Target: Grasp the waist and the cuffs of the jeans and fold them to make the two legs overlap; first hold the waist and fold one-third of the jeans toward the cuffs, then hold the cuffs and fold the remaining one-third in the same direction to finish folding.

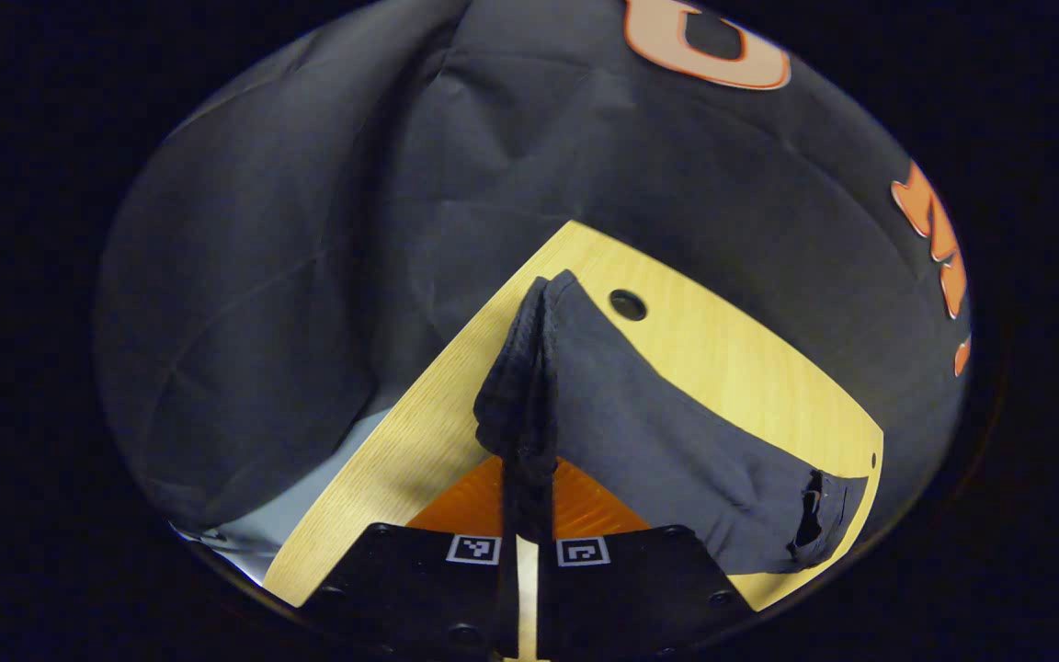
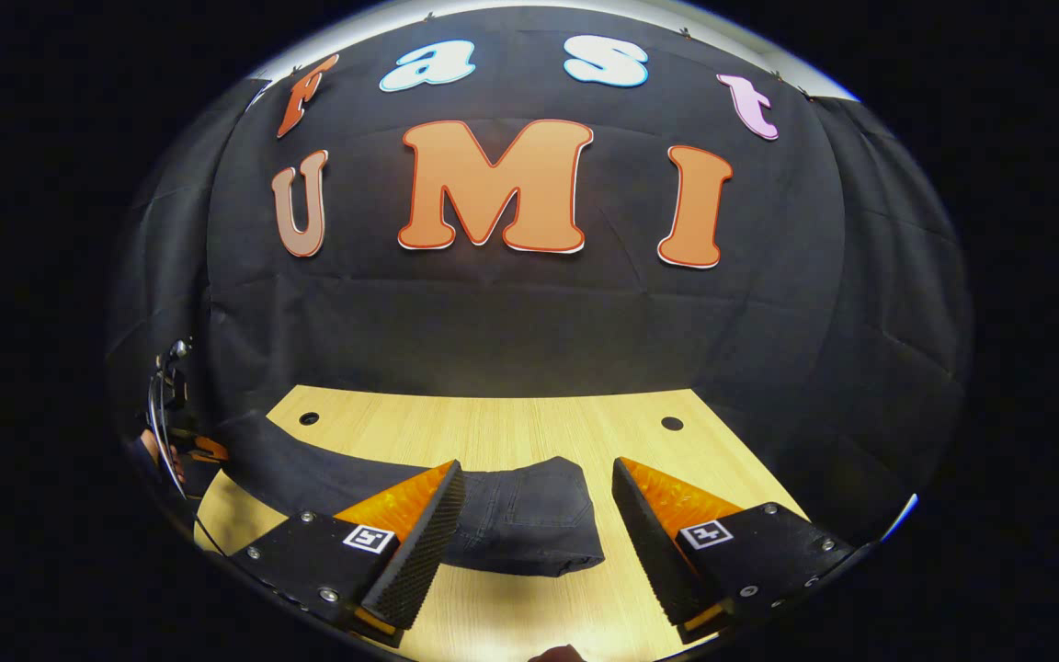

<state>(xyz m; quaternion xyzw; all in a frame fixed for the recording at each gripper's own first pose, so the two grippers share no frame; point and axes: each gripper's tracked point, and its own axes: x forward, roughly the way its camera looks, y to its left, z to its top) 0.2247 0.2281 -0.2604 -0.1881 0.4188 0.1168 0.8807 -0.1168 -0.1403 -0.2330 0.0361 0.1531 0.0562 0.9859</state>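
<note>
in the left gripper view, the left hand-held gripper (image 1: 524,542) has its two fingers drawn close together, both pressing on a bunched, rope-like fold of the jeans (image 1: 649,432) that runs up between them. the cloth is dark, matte denim; from the pinched fold it spreads away to the right across the table (image 1: 732,349) as a flat sheet with soft creases, ending in a ragged, torn-looking edge near the table's right border. the table is pale wood with a fine straight grain, and a small round hole (image 1: 628,304) sits in it just beyond the far tip of the fold. bare wood lies open to the left of the fold up to the table's left edge, and a wider bare band lies beyond the cloth toward the far corner. the wall cloth hangs in loose wrinkles behind. in the right gripper view, the right hand-held gripper (image 2: 539,538) stands wide open with nothing between its fingers; the inner faces are ridged. the jeans (image 2: 511,519) lie flat on the table (image 2: 493,423), a rounded folded end with visible seams resting in the gap between the fingers, the rest stretching left as a long dark band. bare wood stays open behind and to the right, with two round holes (image 2: 672,424) near the far edge.
</note>
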